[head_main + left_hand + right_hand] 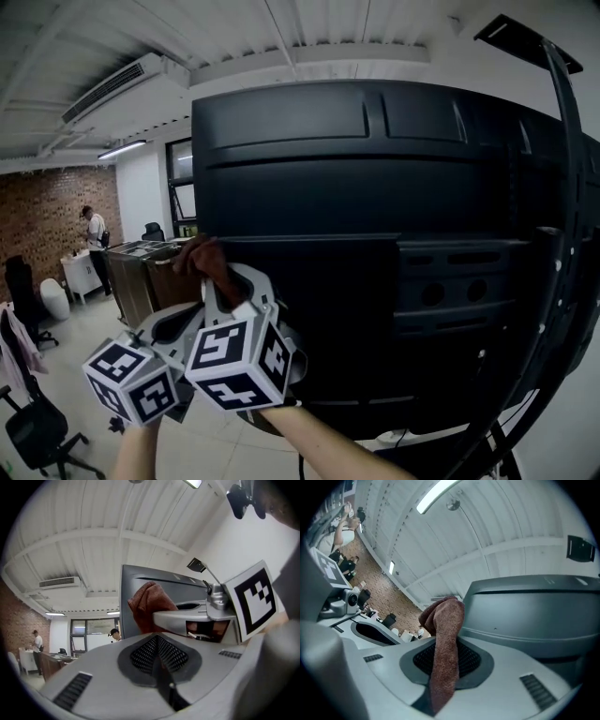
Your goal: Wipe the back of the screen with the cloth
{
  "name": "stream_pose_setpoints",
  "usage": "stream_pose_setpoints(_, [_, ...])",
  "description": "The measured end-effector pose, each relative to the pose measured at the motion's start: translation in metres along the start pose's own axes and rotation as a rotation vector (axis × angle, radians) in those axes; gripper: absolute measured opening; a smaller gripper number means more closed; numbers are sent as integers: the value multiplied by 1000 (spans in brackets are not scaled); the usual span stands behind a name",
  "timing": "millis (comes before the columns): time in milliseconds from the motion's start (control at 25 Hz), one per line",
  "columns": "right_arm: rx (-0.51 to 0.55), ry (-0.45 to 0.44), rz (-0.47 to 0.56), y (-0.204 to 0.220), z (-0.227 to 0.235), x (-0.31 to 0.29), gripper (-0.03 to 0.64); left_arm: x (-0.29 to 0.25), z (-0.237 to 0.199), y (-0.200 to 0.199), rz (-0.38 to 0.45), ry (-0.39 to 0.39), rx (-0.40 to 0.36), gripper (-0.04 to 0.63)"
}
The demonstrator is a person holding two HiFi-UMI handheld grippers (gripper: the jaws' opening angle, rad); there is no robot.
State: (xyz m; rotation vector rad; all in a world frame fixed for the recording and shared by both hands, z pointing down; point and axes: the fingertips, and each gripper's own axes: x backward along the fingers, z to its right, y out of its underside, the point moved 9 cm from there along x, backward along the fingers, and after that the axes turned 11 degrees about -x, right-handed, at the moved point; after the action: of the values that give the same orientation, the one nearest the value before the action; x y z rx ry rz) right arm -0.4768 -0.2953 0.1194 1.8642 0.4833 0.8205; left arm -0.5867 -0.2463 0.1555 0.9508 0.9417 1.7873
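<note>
Beneath a ribbed white ceiling point(281, 37), cloth point(445, 639) perhaps against the dark screen point(375, 216)

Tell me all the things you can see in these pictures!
screen: one, black, its back fills the middle and right of the head view
cloth: one, reddish brown, next to the screen's left edge
air conditioner: one, white, on the ceiling at the upper left
brick wall: one, red-brown, far left
person: one, in a white top, standing far off by the brick wall
office chair: one, black, on the floor at the lower left
left gripper: one, grey, jaws together with nothing in them
right gripper: one, grey, jaws shut on the cloth
</note>
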Motion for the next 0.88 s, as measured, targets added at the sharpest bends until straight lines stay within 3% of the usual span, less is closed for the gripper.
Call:
stream_pose_setpoints(200, [16,136,33,2,28,36,64,-24,26,-7,52,91,16,9])
stream_pose_setpoints(520, [-131,383,89,30,85,87,64,-65,78,-17,107,250,3,9])
stream_pose_setpoints(880, [-67,450,93,37,90,102,63,-87,103,-25,140,321,17,9])
